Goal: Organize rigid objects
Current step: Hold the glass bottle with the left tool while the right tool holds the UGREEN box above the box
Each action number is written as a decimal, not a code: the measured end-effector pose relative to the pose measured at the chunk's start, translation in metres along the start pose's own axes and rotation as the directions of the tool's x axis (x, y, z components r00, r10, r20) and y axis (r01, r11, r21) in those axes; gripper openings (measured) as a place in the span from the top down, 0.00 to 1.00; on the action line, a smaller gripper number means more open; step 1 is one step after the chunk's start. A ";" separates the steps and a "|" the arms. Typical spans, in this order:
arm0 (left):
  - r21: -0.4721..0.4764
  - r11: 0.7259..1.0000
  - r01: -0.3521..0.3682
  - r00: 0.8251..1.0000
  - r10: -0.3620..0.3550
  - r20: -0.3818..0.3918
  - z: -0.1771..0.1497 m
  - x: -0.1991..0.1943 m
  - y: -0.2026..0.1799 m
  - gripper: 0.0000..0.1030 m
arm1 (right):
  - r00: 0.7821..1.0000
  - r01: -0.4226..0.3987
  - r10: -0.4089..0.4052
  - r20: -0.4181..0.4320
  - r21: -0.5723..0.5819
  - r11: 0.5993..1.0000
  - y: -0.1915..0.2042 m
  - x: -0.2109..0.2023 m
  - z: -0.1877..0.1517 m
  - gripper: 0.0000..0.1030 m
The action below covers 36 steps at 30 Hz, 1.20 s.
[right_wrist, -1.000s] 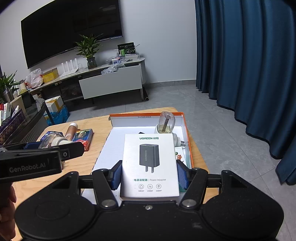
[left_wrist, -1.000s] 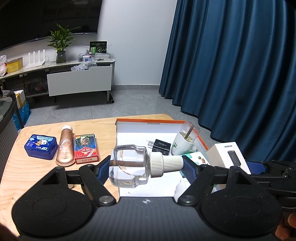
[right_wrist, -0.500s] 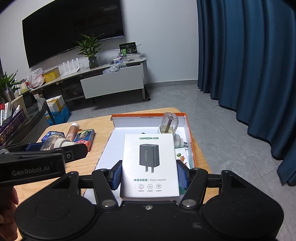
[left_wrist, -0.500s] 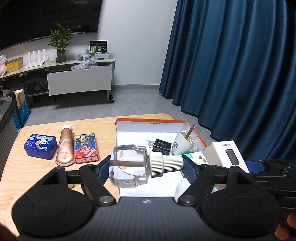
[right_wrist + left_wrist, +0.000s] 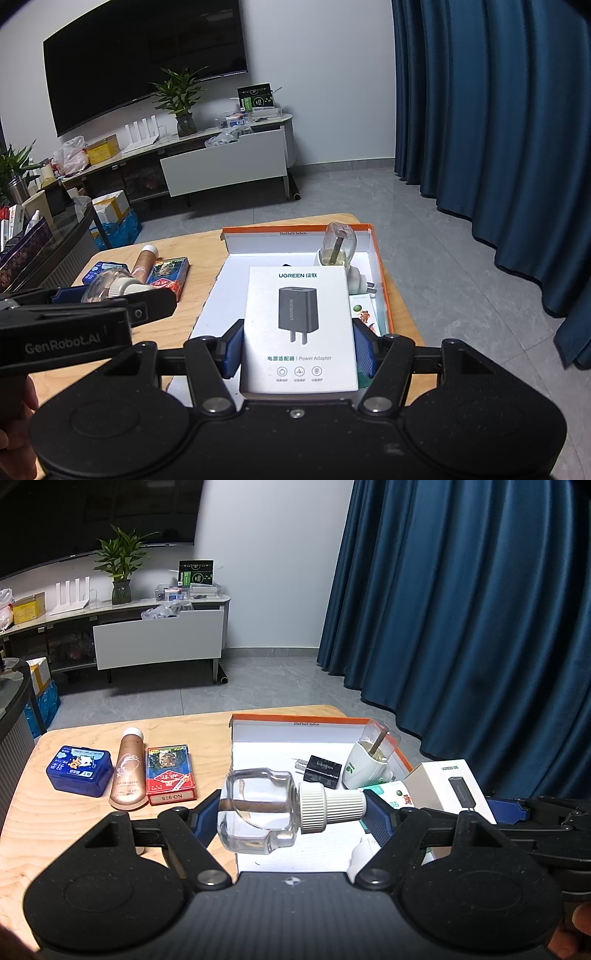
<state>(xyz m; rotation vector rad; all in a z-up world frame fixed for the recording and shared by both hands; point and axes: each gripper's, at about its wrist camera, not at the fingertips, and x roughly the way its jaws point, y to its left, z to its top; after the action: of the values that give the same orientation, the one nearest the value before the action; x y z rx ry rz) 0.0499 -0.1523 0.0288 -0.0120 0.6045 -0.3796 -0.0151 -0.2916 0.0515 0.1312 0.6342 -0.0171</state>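
My left gripper (image 5: 290, 810) is shut on a clear glass bottle (image 5: 258, 810) with a white ribbed cap, held sideways above the near edge of the white, orange-rimmed box (image 5: 291, 722). My right gripper (image 5: 297, 347) is shut on a white power adapter carton (image 5: 298, 325), held flat over the same box (image 5: 295, 230). Inside the box lie a black charger plug (image 5: 323, 770), a white plug-in vaporizer with a clear bottle (image 5: 371, 762) and a green printed packet (image 5: 393, 795). The left gripper with its bottle (image 5: 110, 286) shows at the left of the right wrist view.
On the wooden table (image 5: 74, 823) left of the box lie a blue tin (image 5: 79, 770), a bronze tube (image 5: 127, 771) and a red card pack (image 5: 170, 775). Blue curtains (image 5: 461, 609) hang to the right. A TV bench (image 5: 221, 162) stands across the grey floor.
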 end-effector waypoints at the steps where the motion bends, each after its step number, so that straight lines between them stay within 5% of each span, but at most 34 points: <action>1: 0.001 1.000 0.000 1.000 0.000 0.000 0.000 0.000 0.000 0.23 | 1.000 -0.001 0.001 0.000 -0.001 1.000 0.000 0.000 0.000 0.31; 36: -0.012 1.000 -0.003 1.000 0.002 -0.024 -0.004 0.007 0.001 0.23 | 1.000 0.006 -0.006 -0.012 0.007 1.000 -0.002 0.012 -0.006 0.31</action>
<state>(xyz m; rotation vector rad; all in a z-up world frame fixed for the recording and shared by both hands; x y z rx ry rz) 0.0532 -0.1530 0.0211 -0.0182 0.6303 -0.3742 -0.0091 -0.2922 0.0394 0.1358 0.6461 -0.0243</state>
